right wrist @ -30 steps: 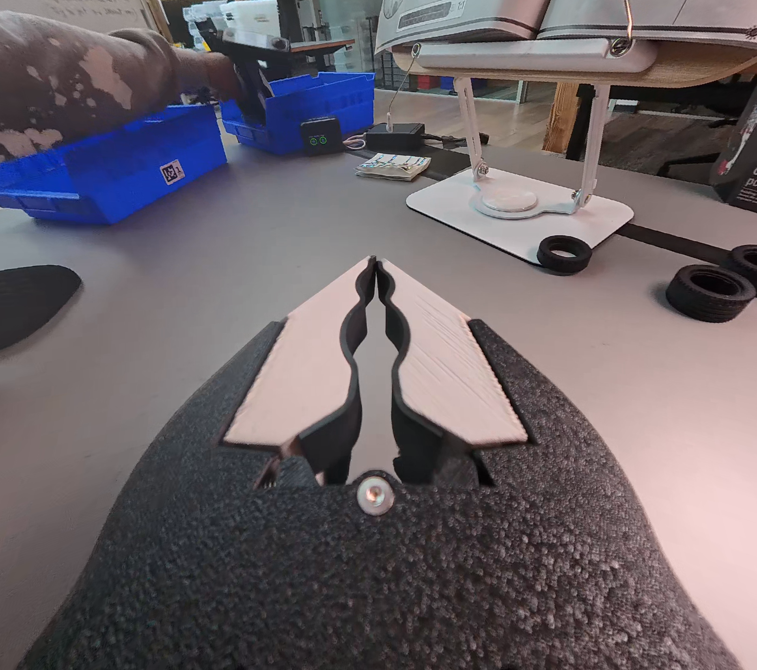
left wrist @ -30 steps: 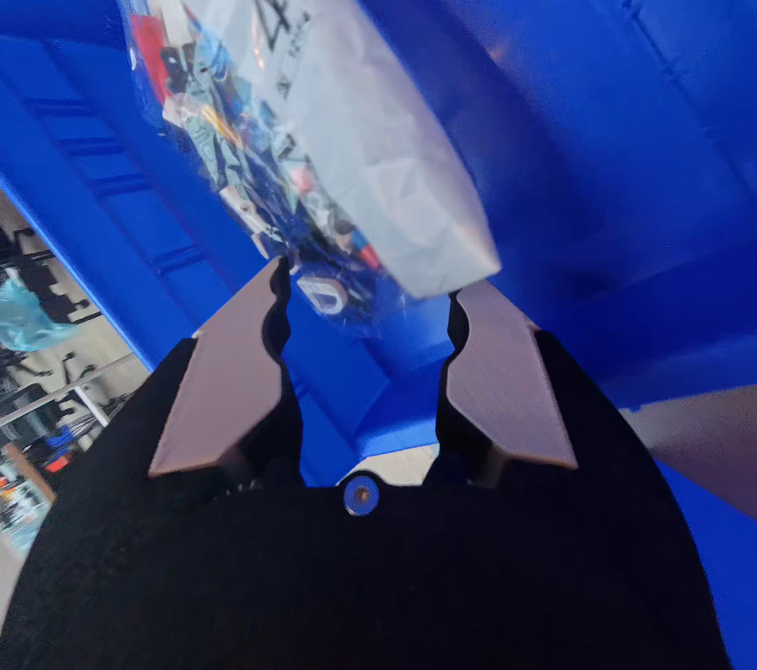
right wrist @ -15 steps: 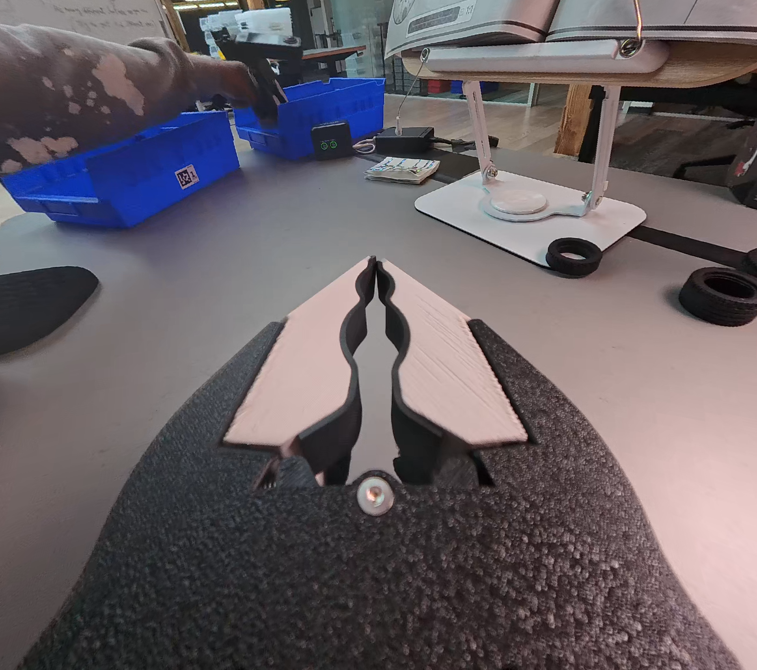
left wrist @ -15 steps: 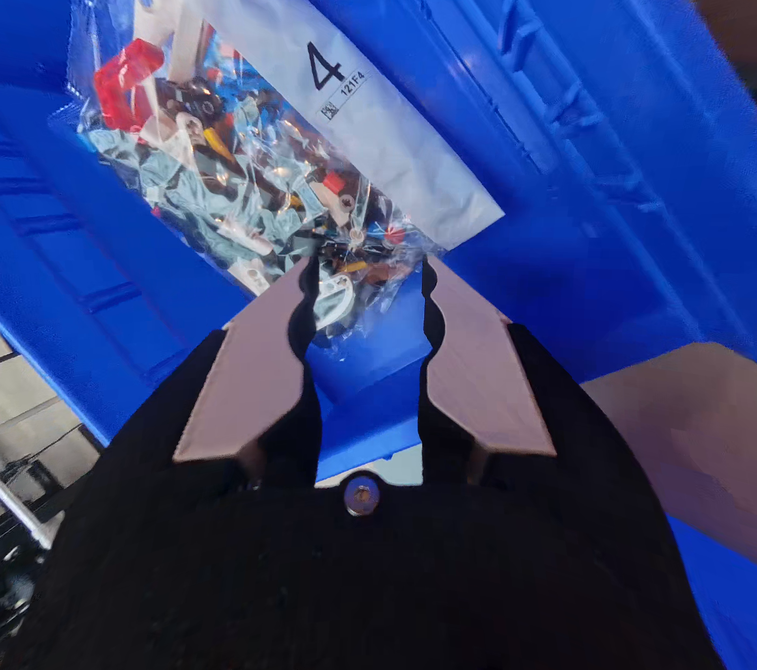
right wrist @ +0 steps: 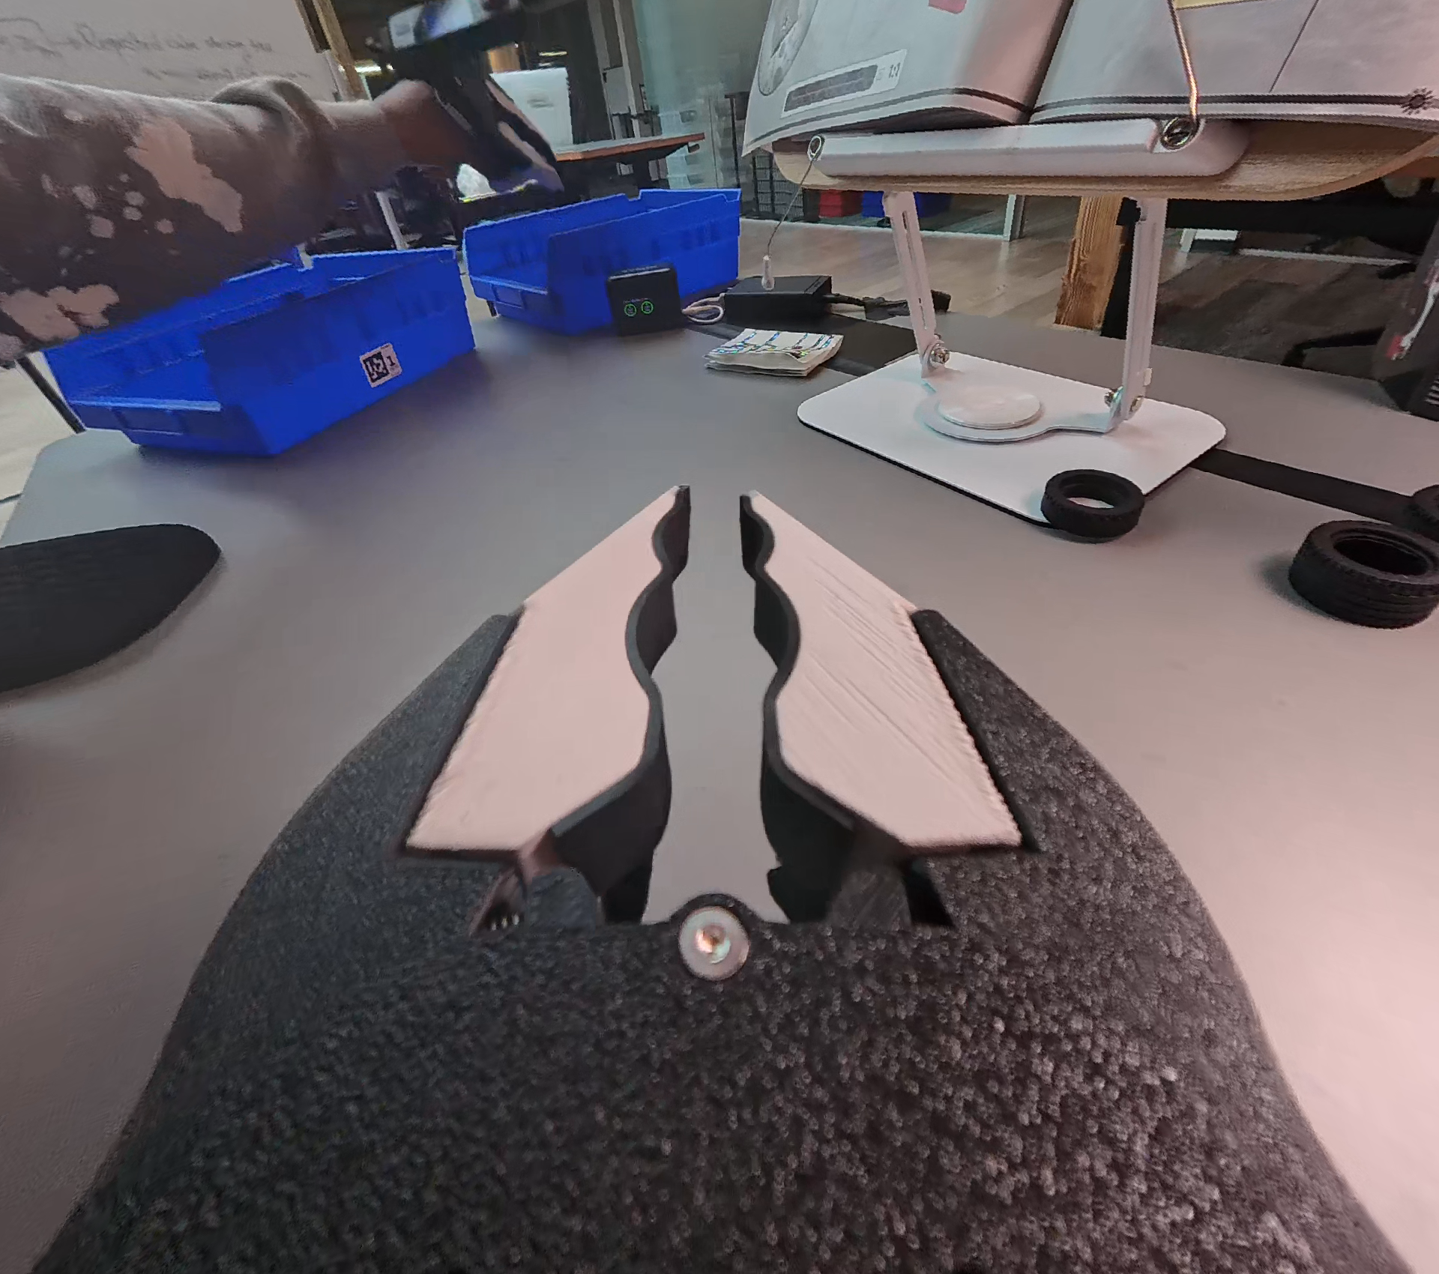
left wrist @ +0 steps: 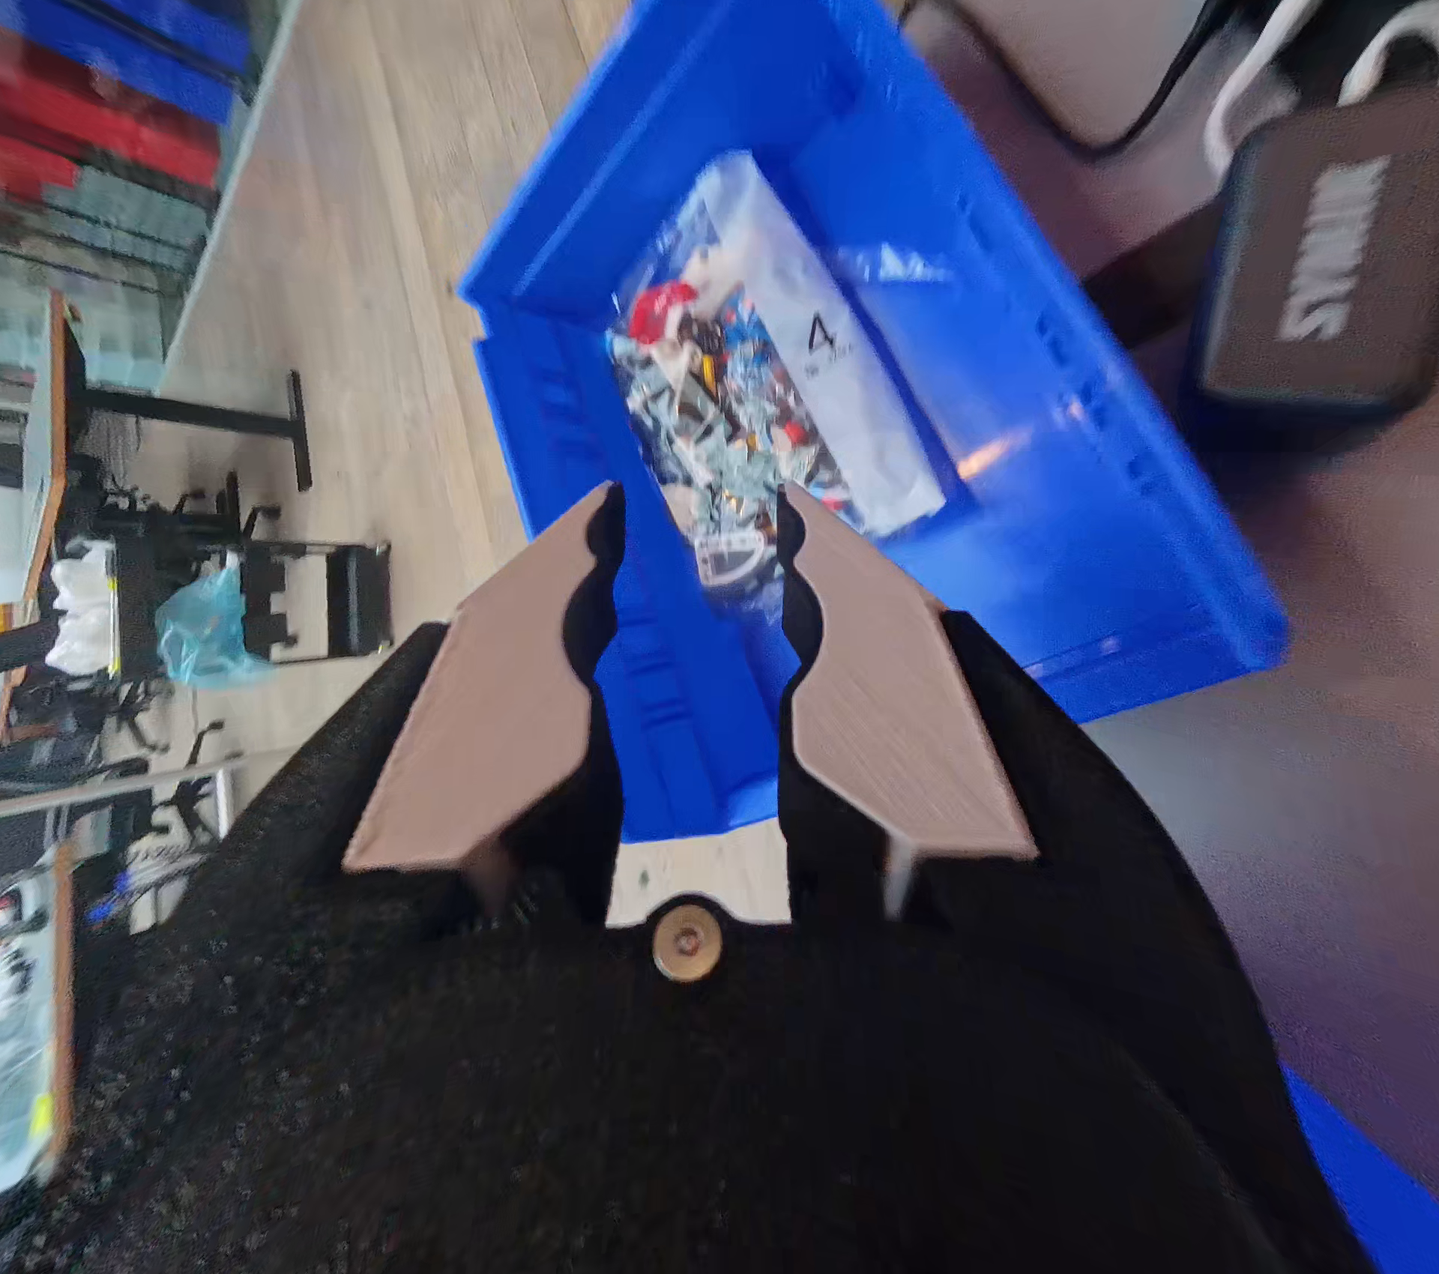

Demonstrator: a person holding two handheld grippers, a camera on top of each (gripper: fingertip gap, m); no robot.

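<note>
Left wrist view motion-blurred: parts in the clear bag (left wrist: 732, 427) unreadable. Far tire (right wrist: 1426, 511) cut off at right edge.

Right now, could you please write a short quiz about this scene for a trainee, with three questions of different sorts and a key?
1. True or false: the left tongs are shut on the clear bag of small parts.
2. Multiple choice: where does the bag lie? A) on the grey table B) inside the blue bin C) on the white book stand
3. Fill in: near the base of the book stand, black toy ____ lie on the grey table.

Key: 1 false, the tongs are open above the blue bin; 2 B; 3 tyres.
</note>
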